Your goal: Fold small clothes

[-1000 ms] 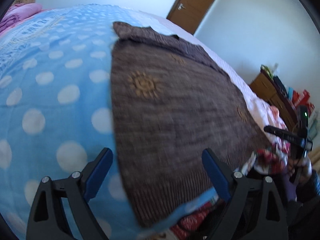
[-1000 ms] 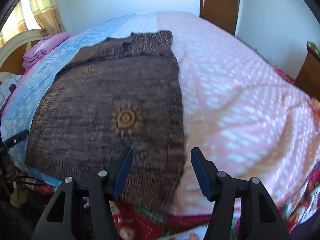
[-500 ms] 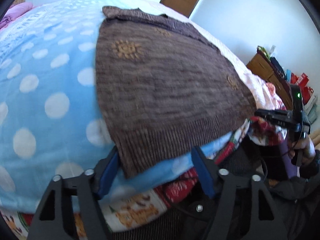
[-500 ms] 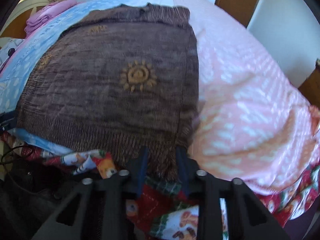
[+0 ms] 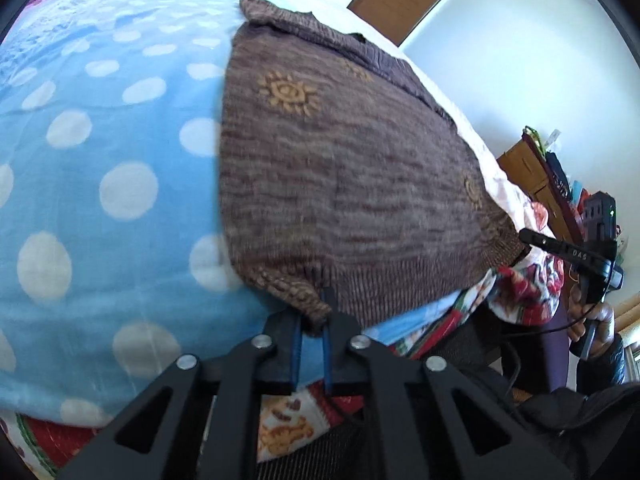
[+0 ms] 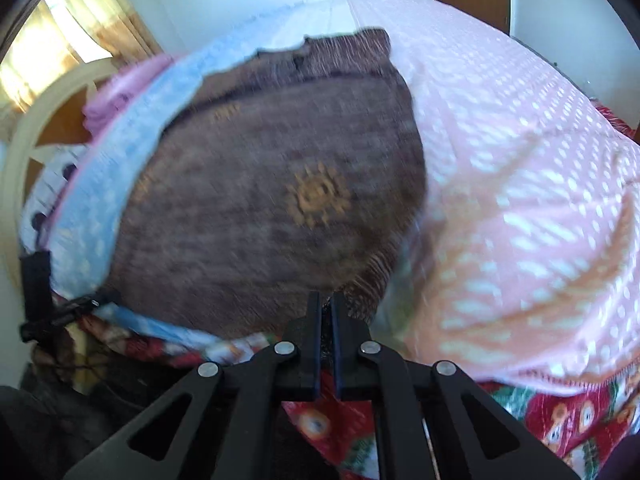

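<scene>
Both grippers just closed: left gripper (image 5: 314,316) clenched on brown knit sweater (image 5: 352,184) hem corner, right gripper (image 6: 326,308) clenched on opposite corner. Hem secured, fold can start.

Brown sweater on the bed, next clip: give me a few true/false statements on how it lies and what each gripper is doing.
1. The left gripper is shut on the brown sweater's hem corner. True.
2. The right gripper hangs open above the sweater. False: its jaws are shut on the hem.
3. The sweater lies partly on a blue dotted blanket. True.
4. The sweater is already folded in half. False: it lies spread flat.
5. The sweater bears green stripes. False: it bears orange sun motifs.
</scene>
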A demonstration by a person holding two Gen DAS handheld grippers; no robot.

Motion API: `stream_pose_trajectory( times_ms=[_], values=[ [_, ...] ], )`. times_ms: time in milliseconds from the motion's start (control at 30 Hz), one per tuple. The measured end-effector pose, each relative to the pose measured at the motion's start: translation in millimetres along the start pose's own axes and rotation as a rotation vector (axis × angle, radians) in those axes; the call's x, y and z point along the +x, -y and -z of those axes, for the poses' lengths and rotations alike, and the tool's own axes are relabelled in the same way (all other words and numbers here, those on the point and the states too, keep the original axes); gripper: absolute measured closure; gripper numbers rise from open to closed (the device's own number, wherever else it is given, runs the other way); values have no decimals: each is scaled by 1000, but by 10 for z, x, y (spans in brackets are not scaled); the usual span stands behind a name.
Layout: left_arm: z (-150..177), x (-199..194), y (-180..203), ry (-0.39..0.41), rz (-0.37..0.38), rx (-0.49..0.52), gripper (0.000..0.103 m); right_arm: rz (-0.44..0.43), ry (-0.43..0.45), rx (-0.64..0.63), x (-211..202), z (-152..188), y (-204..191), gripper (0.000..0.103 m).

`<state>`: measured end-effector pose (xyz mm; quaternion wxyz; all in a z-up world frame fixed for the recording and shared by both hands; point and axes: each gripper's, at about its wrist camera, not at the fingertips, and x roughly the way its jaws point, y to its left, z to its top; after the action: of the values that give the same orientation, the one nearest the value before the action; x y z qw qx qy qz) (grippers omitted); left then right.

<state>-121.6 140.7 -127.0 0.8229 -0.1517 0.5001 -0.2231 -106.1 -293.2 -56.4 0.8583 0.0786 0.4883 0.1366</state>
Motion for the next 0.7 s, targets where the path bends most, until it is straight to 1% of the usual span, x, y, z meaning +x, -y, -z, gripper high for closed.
stream_pose_trajectory(
  times_ms=[233, 300, 500, 700],
  values=[
    [-279, -140, 165, 69, 16, 44, 95, -58, 66, 1, -24, -400, -120, 100],
    [-403, -139, 193, 84, 21, 54, 95, -51, 78, 8, 33, -500, -111, 100],
    [-756, -52, 165, 122, -15, 64, 95, -35, 102, 50, 191, -730, 54, 100],
    [-914, 80, 100, 112, -51, 74, 96, -13, 98, 98, 338, -794, 240, 100]
  ],
)
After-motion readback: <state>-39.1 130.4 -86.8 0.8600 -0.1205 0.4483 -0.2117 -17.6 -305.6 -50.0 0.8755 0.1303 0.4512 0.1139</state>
